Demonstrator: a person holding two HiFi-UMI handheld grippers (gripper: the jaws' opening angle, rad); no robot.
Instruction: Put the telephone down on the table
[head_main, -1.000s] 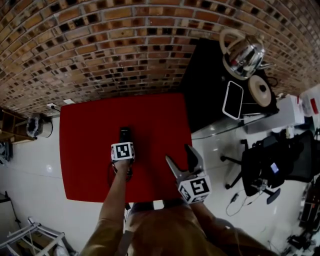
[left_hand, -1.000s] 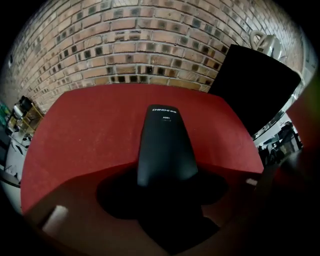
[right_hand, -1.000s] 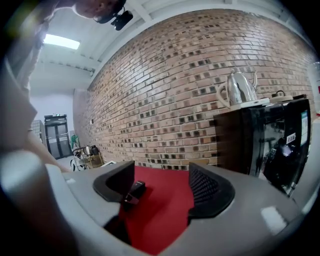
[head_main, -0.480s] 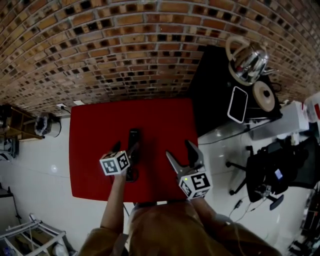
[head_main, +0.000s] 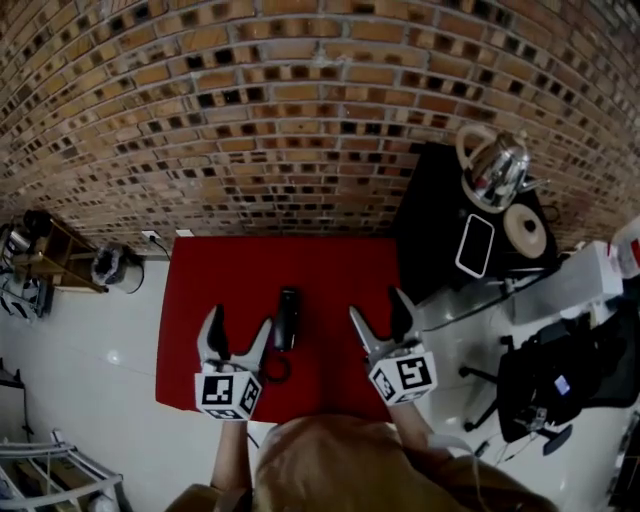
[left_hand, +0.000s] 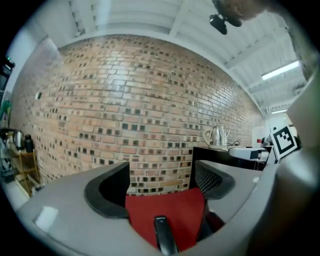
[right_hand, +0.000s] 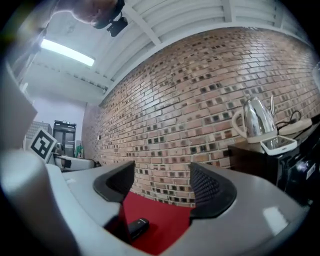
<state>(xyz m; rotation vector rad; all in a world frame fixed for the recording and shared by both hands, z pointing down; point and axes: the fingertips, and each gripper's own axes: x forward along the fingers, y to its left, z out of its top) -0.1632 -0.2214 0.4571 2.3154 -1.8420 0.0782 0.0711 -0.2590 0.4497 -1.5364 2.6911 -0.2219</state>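
Note:
The black telephone handset (head_main: 288, 318) lies flat on the red table (head_main: 330, 265), its dark cord looped at the near end (head_main: 276, 367). My left gripper (head_main: 237, 327) hangs above the table's near left part, apart from the handset, which is just right of its right finger. Its jaws stand wide but are closing, with nothing between them. In the left gripper view the handset (left_hand: 165, 236) shows low between the jaws of the left gripper (left_hand: 160, 187). My right gripper (head_main: 378, 311) stands open and empty to the handset's right; the right gripper view shows the right gripper (right_hand: 162, 187) and the handset (right_hand: 137, 227) at lower left.
A brick wall runs behind the table. To the right stands a black side table (head_main: 430, 215) bearing a steel kettle (head_main: 497, 165), a white-rimmed tablet (head_main: 475, 245) and a round base (head_main: 527, 232). An office chair (head_main: 560, 375) is at the lower right and a wooden shelf (head_main: 50, 262) at the left.
My left gripper was shut on the handset; it has let go, opened wide and lifted up and back toward me. The handset stays on the table. The right gripper rose slightly.

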